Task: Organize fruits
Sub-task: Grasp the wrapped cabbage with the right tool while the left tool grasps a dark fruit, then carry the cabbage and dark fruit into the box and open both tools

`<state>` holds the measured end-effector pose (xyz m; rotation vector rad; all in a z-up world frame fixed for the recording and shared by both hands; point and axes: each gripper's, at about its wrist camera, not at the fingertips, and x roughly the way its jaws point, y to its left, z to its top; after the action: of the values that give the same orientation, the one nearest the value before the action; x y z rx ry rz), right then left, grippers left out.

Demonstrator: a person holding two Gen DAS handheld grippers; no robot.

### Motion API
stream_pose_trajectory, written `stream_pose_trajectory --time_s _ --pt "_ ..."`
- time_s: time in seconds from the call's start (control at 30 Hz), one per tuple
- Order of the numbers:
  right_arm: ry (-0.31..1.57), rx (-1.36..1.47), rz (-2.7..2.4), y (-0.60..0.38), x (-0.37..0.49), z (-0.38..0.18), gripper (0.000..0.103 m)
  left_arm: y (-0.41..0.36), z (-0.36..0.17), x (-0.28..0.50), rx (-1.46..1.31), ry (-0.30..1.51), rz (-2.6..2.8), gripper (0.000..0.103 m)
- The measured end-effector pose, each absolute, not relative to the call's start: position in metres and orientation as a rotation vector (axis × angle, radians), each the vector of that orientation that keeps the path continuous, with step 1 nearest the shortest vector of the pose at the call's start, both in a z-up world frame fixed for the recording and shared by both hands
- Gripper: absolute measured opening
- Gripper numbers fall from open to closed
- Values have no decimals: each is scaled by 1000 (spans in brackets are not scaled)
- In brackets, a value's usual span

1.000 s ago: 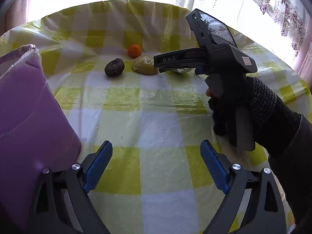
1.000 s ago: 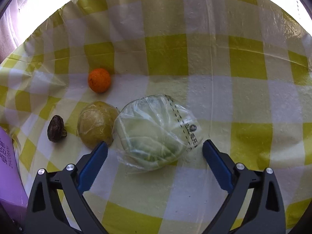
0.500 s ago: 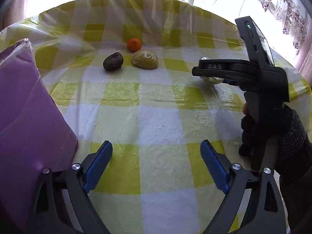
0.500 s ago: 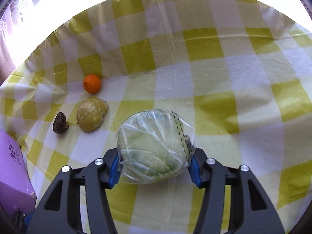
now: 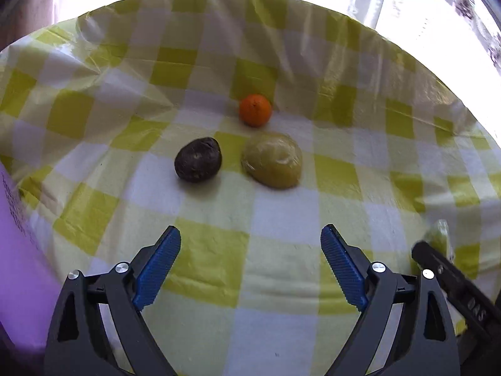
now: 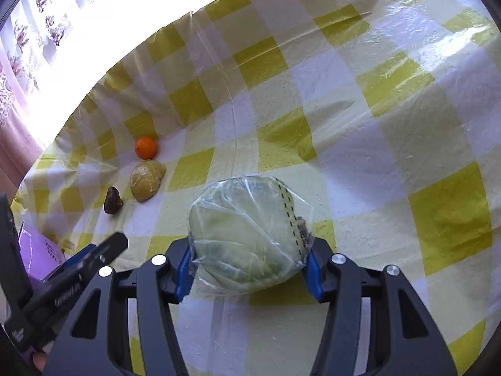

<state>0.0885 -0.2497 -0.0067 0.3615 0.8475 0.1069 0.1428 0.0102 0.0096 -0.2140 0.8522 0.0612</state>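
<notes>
My right gripper (image 6: 247, 269) is shut on a plastic-wrapped green cabbage (image 6: 244, 235) and holds it above the checked tablecloth (image 6: 360, 131). An orange (image 5: 255, 109), a dark purple fruit (image 5: 198, 163) and a wrapped yellow-green fruit (image 5: 271, 159) lie together on the cloth ahead of my left gripper (image 5: 250, 263), which is open and empty. The same three show at the left in the right wrist view: the orange (image 6: 146, 147), the wrapped fruit (image 6: 147, 180) and the dark fruit (image 6: 112, 200).
A purple box (image 5: 18, 266) stands at the left edge, and shows in the right wrist view (image 6: 37, 250). The table's far rim meets bright curtained windows (image 6: 37, 25). My left gripper's body (image 6: 62, 285) crosses the lower left of the right wrist view.
My right gripper closed on the cabbage, lifted it and carried it to the right, away from the other fruits. My left gripper moved forward toward the three fruits, still open.
</notes>
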Motion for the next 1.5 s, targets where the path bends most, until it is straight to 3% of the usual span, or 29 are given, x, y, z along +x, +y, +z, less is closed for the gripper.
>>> stream_pose_trajectory --time_s 0.17,0.33,0.83,1.5 --pt "850 362 122 -247 90 -7 56 55 6 187 -374 846 208 84" --pt "851 359 131 -247 89 -6 56 57 5 192 -353 842 165 39" --pt "837 365 148 -249 89 -5 56 -14 14 53 -161 795 -188 39" --pt "829 367 113 -251 88 -3 56 -12 12 59 -210 804 -202 39"
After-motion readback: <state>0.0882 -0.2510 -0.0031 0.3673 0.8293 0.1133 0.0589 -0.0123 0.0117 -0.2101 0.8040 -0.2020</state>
